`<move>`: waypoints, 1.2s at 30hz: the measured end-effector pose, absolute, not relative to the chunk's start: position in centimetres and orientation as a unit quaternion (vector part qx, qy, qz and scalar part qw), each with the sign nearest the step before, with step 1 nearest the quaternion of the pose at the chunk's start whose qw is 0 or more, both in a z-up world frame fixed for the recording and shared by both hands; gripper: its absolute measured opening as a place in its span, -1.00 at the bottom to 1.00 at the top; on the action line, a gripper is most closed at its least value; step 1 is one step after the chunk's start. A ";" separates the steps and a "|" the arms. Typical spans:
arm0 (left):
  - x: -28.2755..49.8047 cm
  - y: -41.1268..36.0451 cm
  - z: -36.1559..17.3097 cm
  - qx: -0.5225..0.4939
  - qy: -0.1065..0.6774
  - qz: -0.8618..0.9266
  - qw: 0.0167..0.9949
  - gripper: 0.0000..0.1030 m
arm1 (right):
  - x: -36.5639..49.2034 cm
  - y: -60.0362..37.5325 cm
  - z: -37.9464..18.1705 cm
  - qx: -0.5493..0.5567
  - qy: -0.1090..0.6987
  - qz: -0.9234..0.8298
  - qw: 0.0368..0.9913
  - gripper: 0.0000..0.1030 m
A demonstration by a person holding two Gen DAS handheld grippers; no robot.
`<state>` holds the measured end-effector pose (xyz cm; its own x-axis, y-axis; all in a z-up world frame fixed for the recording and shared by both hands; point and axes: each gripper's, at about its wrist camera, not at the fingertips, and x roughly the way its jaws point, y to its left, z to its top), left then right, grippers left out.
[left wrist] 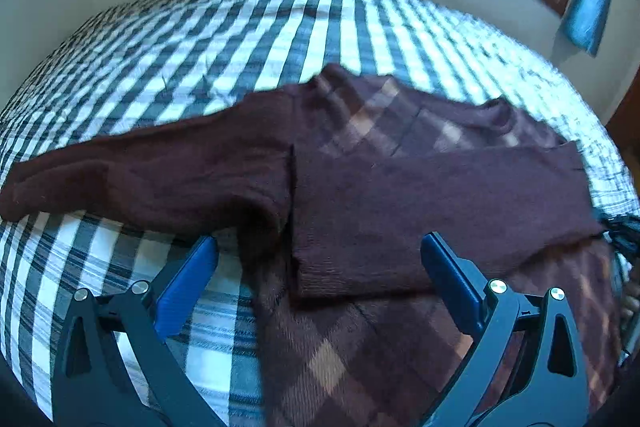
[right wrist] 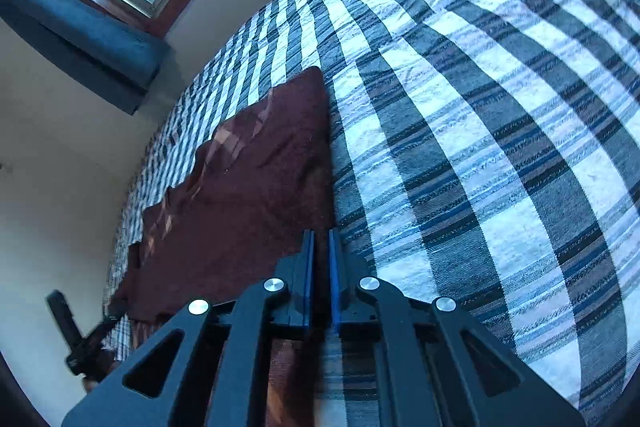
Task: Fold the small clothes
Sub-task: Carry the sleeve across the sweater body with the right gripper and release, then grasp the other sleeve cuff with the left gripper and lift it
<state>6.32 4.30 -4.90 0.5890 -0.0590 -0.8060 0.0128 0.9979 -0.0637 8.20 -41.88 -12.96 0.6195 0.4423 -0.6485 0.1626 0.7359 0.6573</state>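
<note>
The dark brown sweater point(left wrist: 360, 195) lies spread on the checked bedspread point(left wrist: 240, 39) across the middle of the left wrist view, one sleeve folded over its body, likely readying the next fold. The left gripper point(left wrist: 320, 267) hovers over it, jaws wide and empty. The right gripper point(right wrist: 321, 247), lower centre in its view, is pinched closed at the sweater's edge; whether it has cloth I cannot tell.

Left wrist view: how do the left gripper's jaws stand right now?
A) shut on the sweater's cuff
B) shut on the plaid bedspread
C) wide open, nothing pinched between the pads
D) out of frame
C: the left gripper has its blue pads spread far apart over the maroon sweater, which lies on the plaid bedspread; neither pad presses on the cloth.
</note>
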 end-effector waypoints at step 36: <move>-1.0 31.7 -1.7 -0.229 0.441 0.085 0.864 0.96 | 10.5 -30.6 -11.0 0.268 0.429 0.164 0.847 -0.11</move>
<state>-0.98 31.66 -1.69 0.5968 -0.0544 -0.8005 -0.3495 0.8804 -0.3204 10.46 -30.56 -10.97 0.5783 0.5076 -0.6387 -0.0474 0.8025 0.5948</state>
